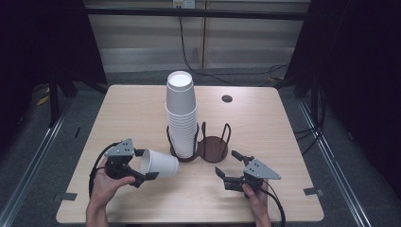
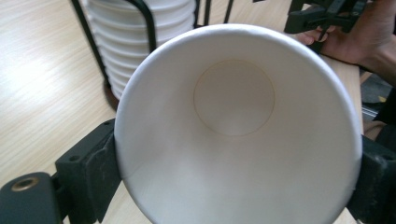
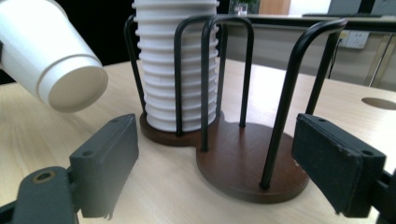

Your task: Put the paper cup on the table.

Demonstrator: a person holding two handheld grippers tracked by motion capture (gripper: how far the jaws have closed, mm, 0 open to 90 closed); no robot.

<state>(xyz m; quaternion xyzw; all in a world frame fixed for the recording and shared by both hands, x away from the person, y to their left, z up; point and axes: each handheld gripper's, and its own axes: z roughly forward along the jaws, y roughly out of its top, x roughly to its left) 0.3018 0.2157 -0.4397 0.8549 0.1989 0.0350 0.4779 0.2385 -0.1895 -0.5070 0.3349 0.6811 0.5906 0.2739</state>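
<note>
Paper cup point(image 1: 160, 163) held sideways beside the cup holder point(image 1: 213, 148)

Left gripper point(image 1: 137, 166) fingers pinched its rim; squeezing harder could crush it. Right gripper point(image 1: 230, 166) fingers stood wide, empty.

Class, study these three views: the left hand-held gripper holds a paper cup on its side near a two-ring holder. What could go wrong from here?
1. The left hand-held gripper clamps the paper cup at its thin rim; squeezing might crush it.
2. The cup stack rises far above the holder; a bump could topple it.
</note>
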